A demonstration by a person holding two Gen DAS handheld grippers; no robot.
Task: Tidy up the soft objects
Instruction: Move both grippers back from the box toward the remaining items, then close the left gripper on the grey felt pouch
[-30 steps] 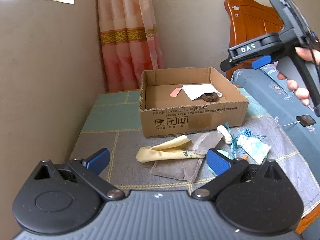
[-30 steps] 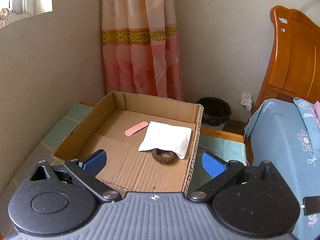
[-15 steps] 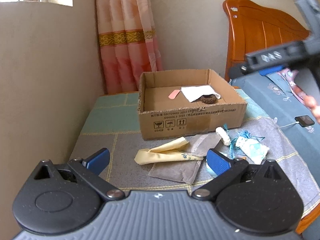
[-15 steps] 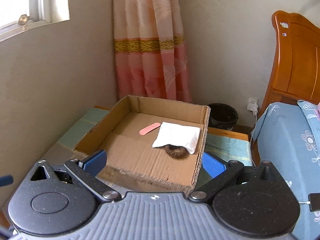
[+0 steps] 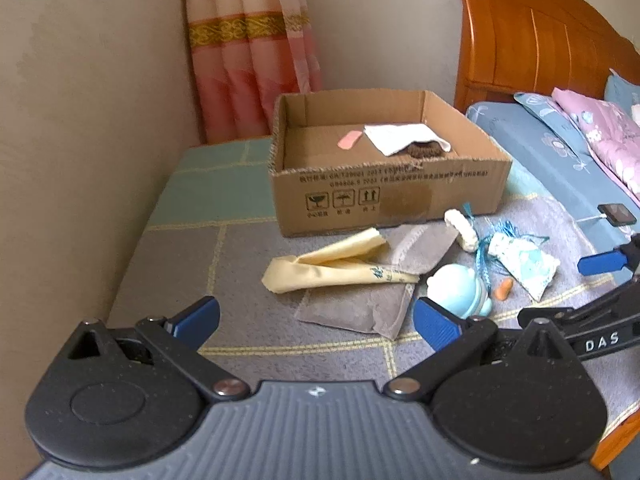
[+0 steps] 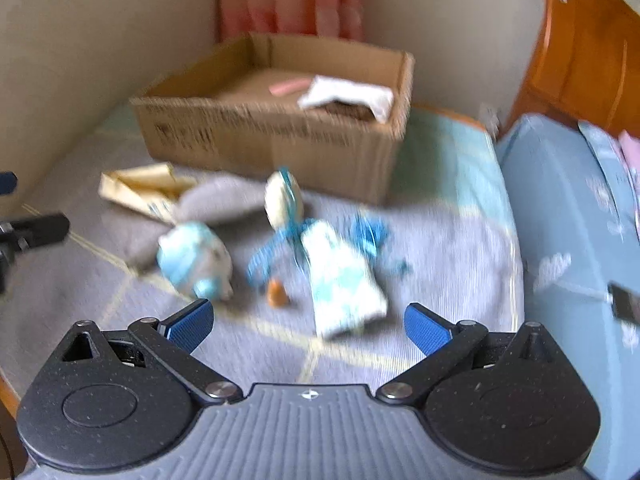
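Observation:
An open cardboard box (image 5: pixel 384 184) holds a pink strip (image 5: pixel 350 141), a white cloth (image 5: pixel 404 138) and a brown scrunchie (image 5: pixel 424 152). In front of it on the mat lie a yellow cloth (image 5: pixel 332 264), a grey cloth (image 5: pixel 360 304), a white roll (image 5: pixel 462 226), a light blue round toy (image 5: pixel 458 290), an orange plug (image 5: pixel 503 290) and a blue-white pouch (image 5: pixel 524 260). My left gripper (image 5: pixel 316 320) is open, short of the grey cloth. My right gripper (image 6: pixel 308 326) is open and empty, low over the mat, with the pouch (image 6: pixel 340 284) just ahead of its fingers. The right wrist view is blurred.
The table stands against a wall on the left, with a pink curtain (image 5: pixel 248 48) behind. A bed with a blue sheet (image 5: pixel 560 160) and wooden headboard (image 5: pixel 532 36) borders the right side. A phone on a cable (image 5: pixel 618 214) lies on the bed edge.
My right gripper has come down and back from over the box to just above the mat near the pouch. My left gripper has moved only slightly.

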